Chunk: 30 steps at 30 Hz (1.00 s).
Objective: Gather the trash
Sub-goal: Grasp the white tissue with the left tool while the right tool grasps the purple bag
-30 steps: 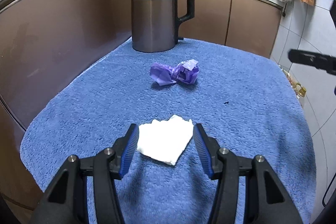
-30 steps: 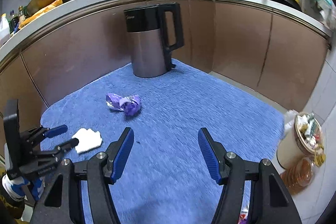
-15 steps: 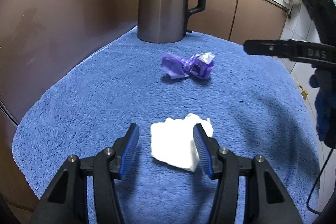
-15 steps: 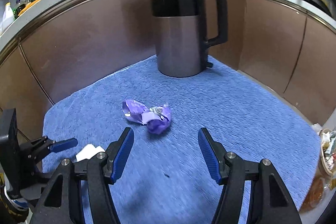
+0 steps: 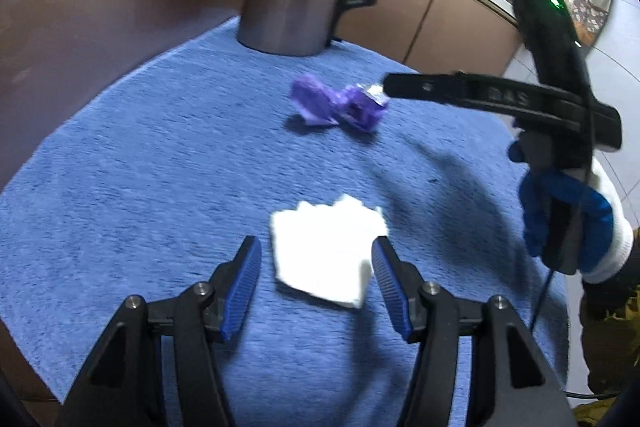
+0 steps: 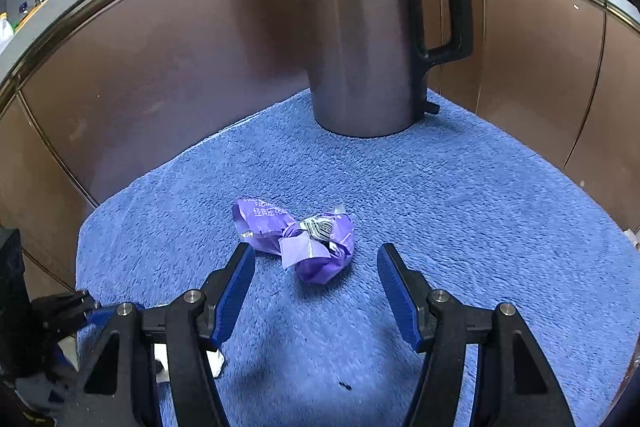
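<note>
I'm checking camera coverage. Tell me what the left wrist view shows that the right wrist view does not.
Only the left wrist view shows the white tissue whole, between the left gripper's open jaws, and the gloved hand holding the right gripper.

Only the right wrist view shows the wrapper's print, the kettle's brand name and the right gripper straddling the wrapper, not touching.

Both show the purple wrapper, the kettle and the blue towel.
</note>
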Available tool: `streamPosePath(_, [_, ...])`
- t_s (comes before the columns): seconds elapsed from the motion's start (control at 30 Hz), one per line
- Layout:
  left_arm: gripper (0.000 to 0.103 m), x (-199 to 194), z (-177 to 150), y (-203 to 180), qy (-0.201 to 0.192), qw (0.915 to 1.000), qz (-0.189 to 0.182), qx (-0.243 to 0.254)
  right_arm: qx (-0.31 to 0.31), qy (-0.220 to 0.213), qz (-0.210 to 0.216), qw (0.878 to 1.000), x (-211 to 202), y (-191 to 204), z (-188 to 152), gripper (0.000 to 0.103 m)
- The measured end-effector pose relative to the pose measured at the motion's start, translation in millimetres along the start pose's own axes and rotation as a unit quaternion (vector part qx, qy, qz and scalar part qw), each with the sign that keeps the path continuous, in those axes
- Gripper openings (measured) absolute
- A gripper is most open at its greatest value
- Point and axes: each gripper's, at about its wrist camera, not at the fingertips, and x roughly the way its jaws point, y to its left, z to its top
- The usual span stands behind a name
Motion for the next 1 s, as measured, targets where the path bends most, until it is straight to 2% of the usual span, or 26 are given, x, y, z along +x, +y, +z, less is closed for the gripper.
streamPosePath(0.53, [0.054, 13.2, -3.3, -9.0, 0.008, 0.9996, 0.009, 0.024, 0.018, 0.005, 0.005, 1.0, 14.6, -4.9, 2.5, 0.061])
streamPosePath(0.6, [0.049, 14.7, -3.3, -11.3, 0.009, 0.9995, 0.007, 0.029, 0.016, 0.006, 0.007, 1.0, 18.0, -3.0, 3.3, 0.061])
streamPosePath(0.73, [0.047, 16.4, -3.7, -15.1, 0.011, 0.9991, 0.003, 0.04, 0.012, 0.01, 0.01, 1.0, 24.8, 1.6, 5.2, 0.061])
streamPosePath(0.93, [0.031, 18.8, -3.7, -19.9, 0.013, 0.9983, 0.002, 0.057, 0.011, 0.014, 0.011, 1.0, 33.0, 5.6, 5.0, 0.061])
streamPosePath(1.0, [0.022, 19.9, -3.8, -21.5, 0.015, 0.9981, -0.002, 0.06, 0.01, 0.016, 0.012, 1.0, 33.7, 6.4, 4.4, 0.061])
